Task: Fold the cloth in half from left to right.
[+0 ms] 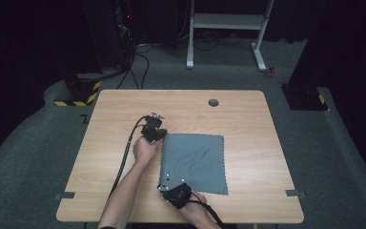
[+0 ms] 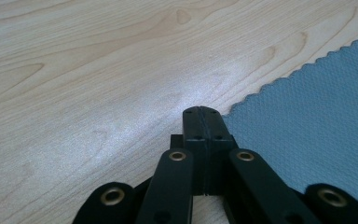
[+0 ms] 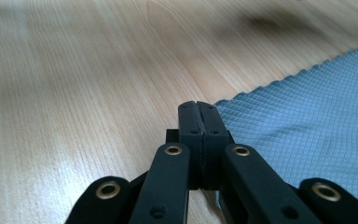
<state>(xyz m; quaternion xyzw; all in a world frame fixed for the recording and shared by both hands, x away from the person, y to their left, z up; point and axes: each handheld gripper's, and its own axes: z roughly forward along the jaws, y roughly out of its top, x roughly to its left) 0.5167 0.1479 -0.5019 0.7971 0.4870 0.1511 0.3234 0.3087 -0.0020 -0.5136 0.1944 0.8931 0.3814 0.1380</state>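
Grey cloth (image 1: 194, 162) is laid flat on the near middle of a pale wooden table (image 1: 248, 119); its scalloped edge is seen in both gripper views. The left gripper (image 1: 160, 135) is set at the cloth's far left corner, jaws pressed together; the right gripper (image 1: 164, 183) is set at the near left corner, jaws likewise closed; whether cloth is pinched cannot be told.

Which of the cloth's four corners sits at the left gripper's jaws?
The far left corner of the grey cloth: the left gripper is shut there, while the right gripper takes the near left corner; both right-hand corners lie untouched.
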